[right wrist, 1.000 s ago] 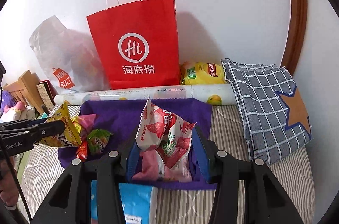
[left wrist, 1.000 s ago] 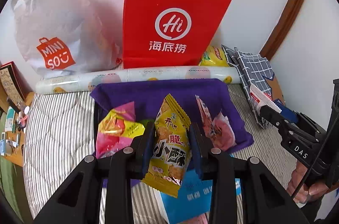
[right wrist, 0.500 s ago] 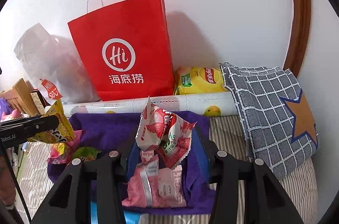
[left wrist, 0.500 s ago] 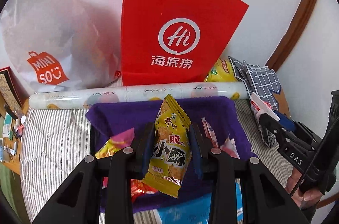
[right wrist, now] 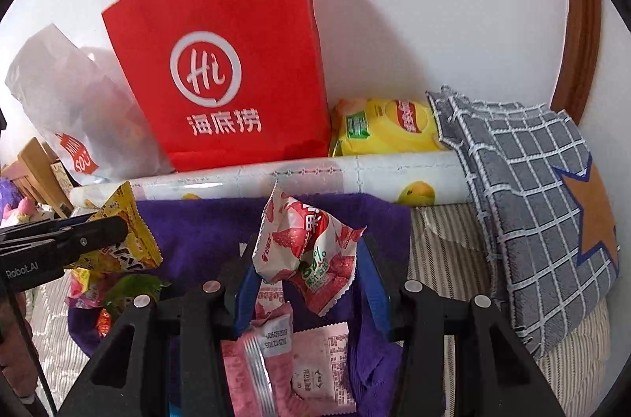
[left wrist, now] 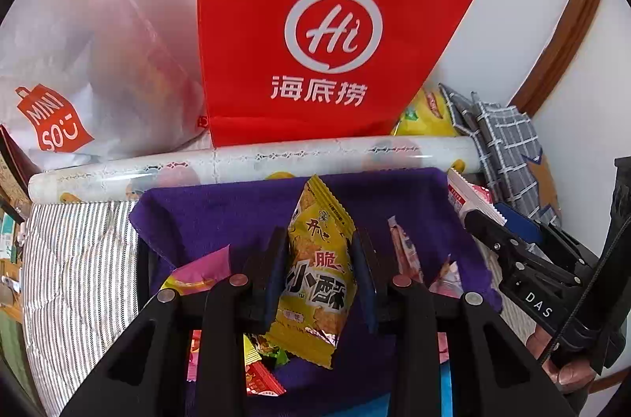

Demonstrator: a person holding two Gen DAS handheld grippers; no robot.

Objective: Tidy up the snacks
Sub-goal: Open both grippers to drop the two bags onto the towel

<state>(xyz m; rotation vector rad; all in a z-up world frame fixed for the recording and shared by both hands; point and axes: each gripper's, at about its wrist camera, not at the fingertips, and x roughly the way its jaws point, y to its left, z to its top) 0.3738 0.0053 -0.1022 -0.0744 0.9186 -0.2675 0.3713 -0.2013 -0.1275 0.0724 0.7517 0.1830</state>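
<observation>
My left gripper [left wrist: 317,267] is shut on a yellow snack packet [left wrist: 317,283], held upright over the purple cloth [left wrist: 221,216]. My right gripper [right wrist: 307,271] is shut on a crumpled white-and-red strawberry snack packet [right wrist: 303,239] above the same purple cloth [right wrist: 197,231]. Pink packets [right wrist: 292,358] lie on the cloth under the right gripper. Pink, green and red packets [left wrist: 201,271] lie under the left one. In the right wrist view the left gripper [right wrist: 98,231] with its yellow packet [right wrist: 130,243] shows at the left edge. The right gripper [left wrist: 485,220] appears at the right of the left wrist view.
A red paper bag [left wrist: 323,34] and a white plastic bag [left wrist: 79,82] stand against the wall behind a patterned roll [left wrist: 252,161]. A yellow chip bag [right wrist: 386,129] and a grey checked cushion [right wrist: 528,200] lie at the right. The striped bedcover [left wrist: 75,259] surrounds the cloth.
Both grippers, each still holding its packet, have moved forward and down toward the red bag and the far part of the purple cloth; the bags and roll look larger and closer.
</observation>
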